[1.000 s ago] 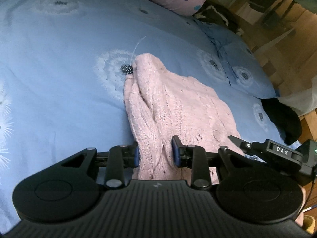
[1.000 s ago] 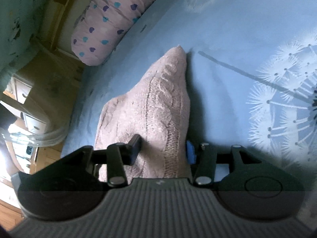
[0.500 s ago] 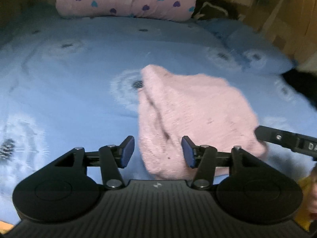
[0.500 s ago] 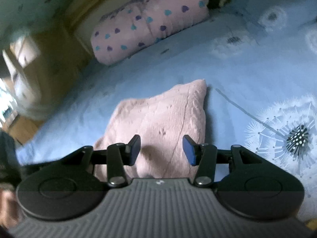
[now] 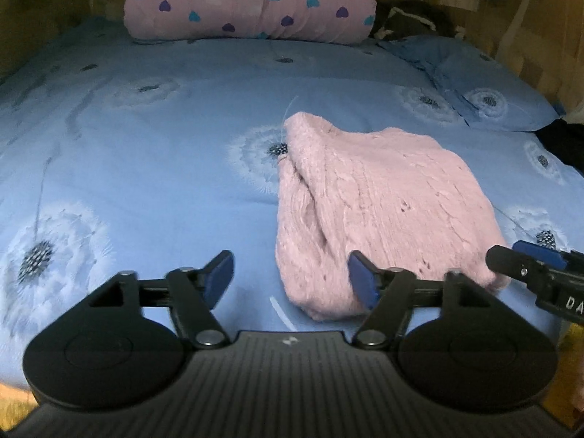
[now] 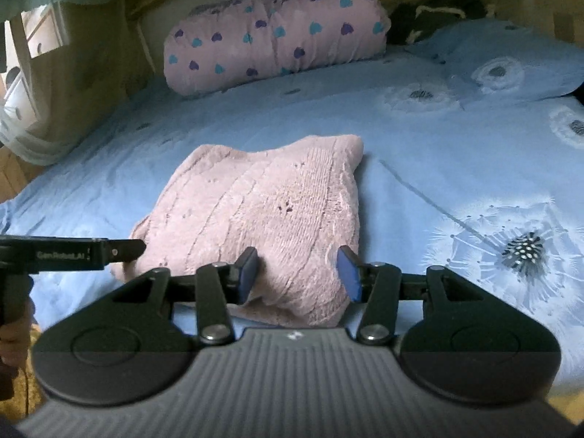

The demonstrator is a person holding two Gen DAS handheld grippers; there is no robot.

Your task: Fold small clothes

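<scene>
1. Below you, the bed (image 5: pixel 153 153) fills both views, its blue sheet printed with white dandelion heads.
2. At the top of each frame lies a pink pillow (image 5: pixel 252 3) dotted with hearts; a blue pillow (image 5: pixel 485 87) sits at the upper right.
3. Your pink knitted sweater (image 5: pixel 383 204) rests folded on the sheet, right of centre in the left wrist view and centre in the right wrist view.
4. Your left gripper (image 5: pixel 290 273) has just been opening; its fingers (image 5: pixel 219 273) stand released and wide, with only the sweater's near corner showing between them, untouched.
5. Your right gripper (image 6: pixel 297 272) has opened slightly; its fingers (image 6: pixel 348 273) stand apart over the sweater's near edge, not pressing it.
</scene>
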